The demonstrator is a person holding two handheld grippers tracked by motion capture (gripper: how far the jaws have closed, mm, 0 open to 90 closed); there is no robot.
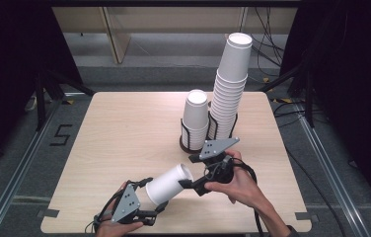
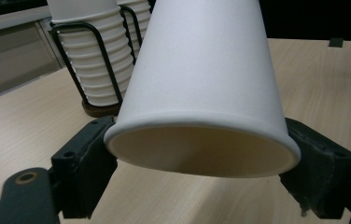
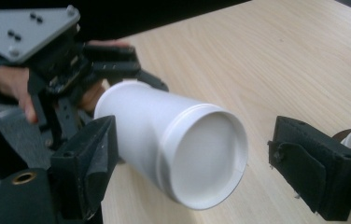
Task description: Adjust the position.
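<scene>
Sideways, the paper cup [image 1: 168, 183] lies pinched in the left gripper [image 1: 150, 200], its base toward the right gripper's [image 1: 187, 171] parted jaws.

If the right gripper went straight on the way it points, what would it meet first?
Probably the white cup held by the left gripper: its closed base faces the open right gripper, between the fingers.

Grey floor [image 1: 20, 148], cables [image 1: 267, 47], dark side curtains [image 1: 6, 59]
</scene>
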